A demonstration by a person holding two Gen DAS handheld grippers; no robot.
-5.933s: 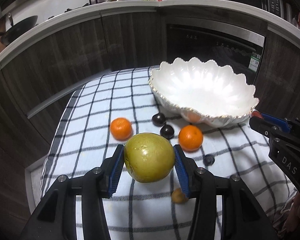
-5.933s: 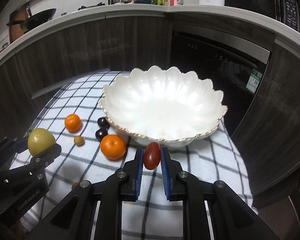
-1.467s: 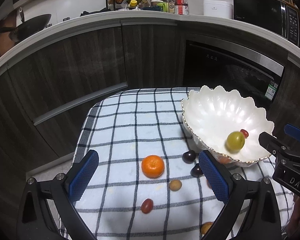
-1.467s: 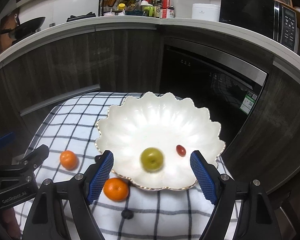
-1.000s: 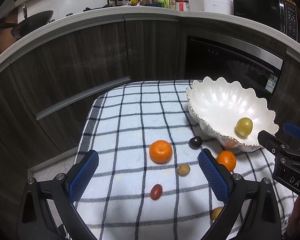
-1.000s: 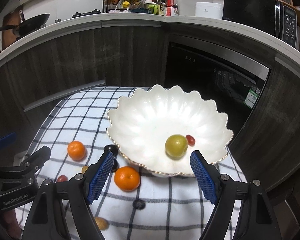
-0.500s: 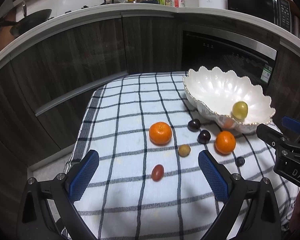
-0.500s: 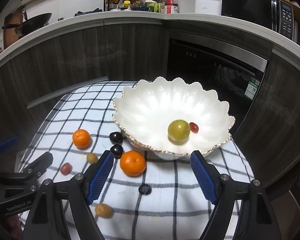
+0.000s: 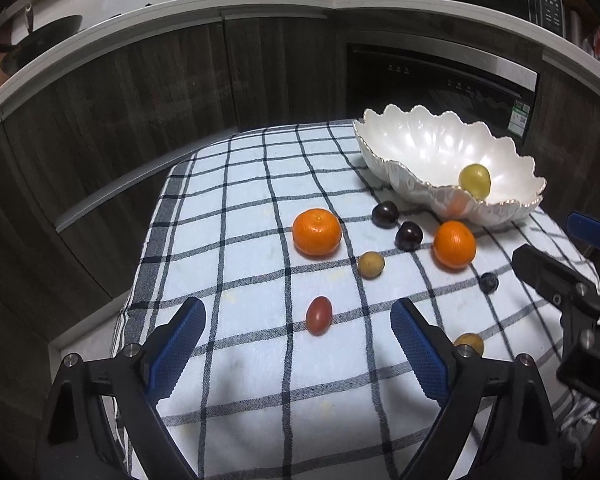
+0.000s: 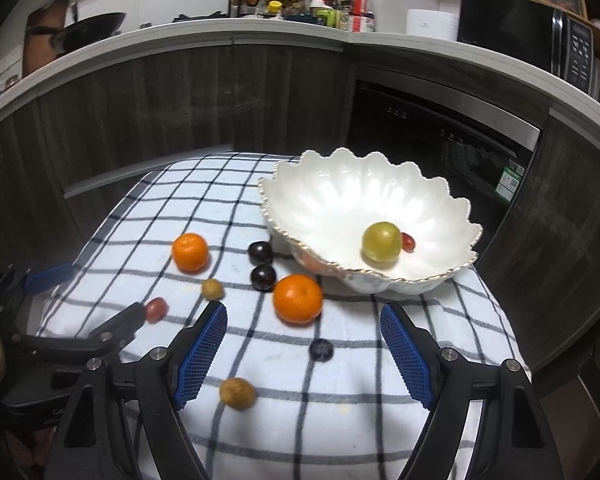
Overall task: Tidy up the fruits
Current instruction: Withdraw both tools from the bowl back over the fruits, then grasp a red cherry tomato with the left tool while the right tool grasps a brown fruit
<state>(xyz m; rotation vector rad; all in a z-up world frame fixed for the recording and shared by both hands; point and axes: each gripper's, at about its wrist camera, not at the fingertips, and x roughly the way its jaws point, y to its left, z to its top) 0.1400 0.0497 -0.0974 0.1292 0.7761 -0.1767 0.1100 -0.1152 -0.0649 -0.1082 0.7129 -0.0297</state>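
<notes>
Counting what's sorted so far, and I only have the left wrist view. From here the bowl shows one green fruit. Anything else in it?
Observer: Yes. The right wrist view shows a small red fruit lying in the bowl, right beside the green fruit, on its far side from your camera.
Operator: Is the right gripper open? I only see part of it.
Observer: Open. Both blue pads stand wide apart and grip nothing.
Operator: What's it lined up with?
Observer: An orange sits on the cloth just ahead of the gap, with a dark berry lying inside the gap, touching neither pad.
</notes>
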